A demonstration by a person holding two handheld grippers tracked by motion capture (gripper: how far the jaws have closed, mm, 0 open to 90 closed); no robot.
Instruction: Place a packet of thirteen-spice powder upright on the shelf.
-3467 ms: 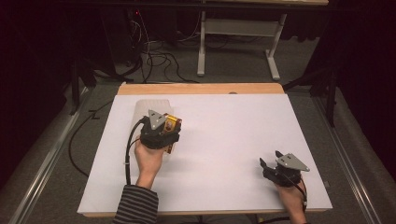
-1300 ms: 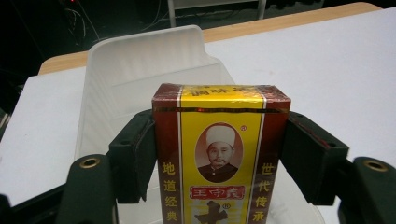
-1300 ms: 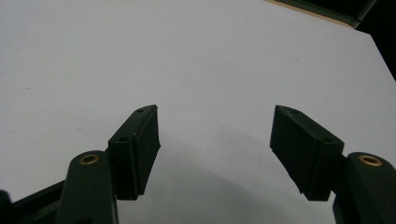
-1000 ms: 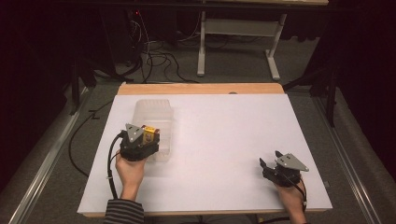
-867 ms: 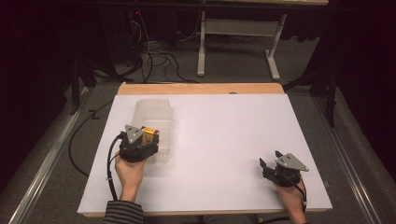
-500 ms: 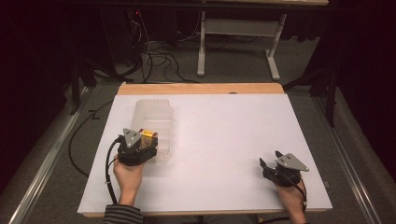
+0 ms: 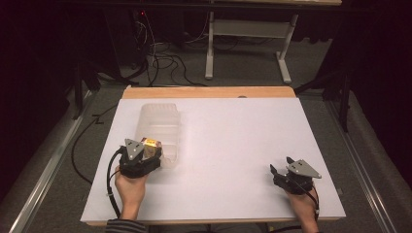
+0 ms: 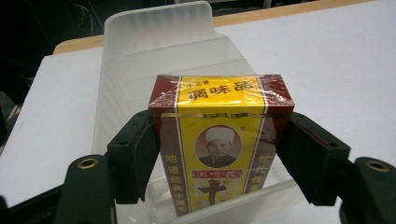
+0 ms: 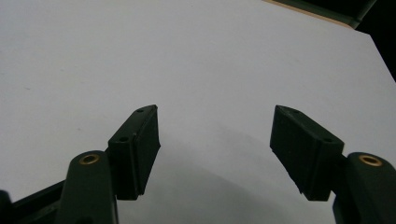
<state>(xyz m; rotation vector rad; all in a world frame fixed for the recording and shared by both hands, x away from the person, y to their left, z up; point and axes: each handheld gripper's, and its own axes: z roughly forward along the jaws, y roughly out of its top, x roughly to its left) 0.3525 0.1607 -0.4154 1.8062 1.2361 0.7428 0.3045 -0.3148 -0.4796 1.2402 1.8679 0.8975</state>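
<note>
A small yellow and maroon box (image 7: 151, 144) with a portrait on its front is held upright in my left gripper (image 7: 154, 151). In the left gripper view the box (image 8: 219, 140) stands between the two black pads, which press on its sides, so the left gripper (image 8: 219, 154) is shut on it. Its lower part sits inside the near end of a clear ribbed plastic tray (image 7: 160, 116), whose far wall (image 8: 159, 18) rises behind the box. My right gripper (image 7: 281, 166) rests near the table's front right. In its own view the right gripper (image 9: 215, 140) is open over bare white table.
The white table top (image 7: 233, 131) has a wooden strip along its far edge (image 7: 209, 92). Beyond it lie floor cables (image 7: 160, 58) and a white table frame (image 7: 243, 29). A black cable loops off the left gripper toward the front edge.
The left gripper has moved left and toward the person with the box, settling at the tray's near end. The right gripper has stayed put.
</note>
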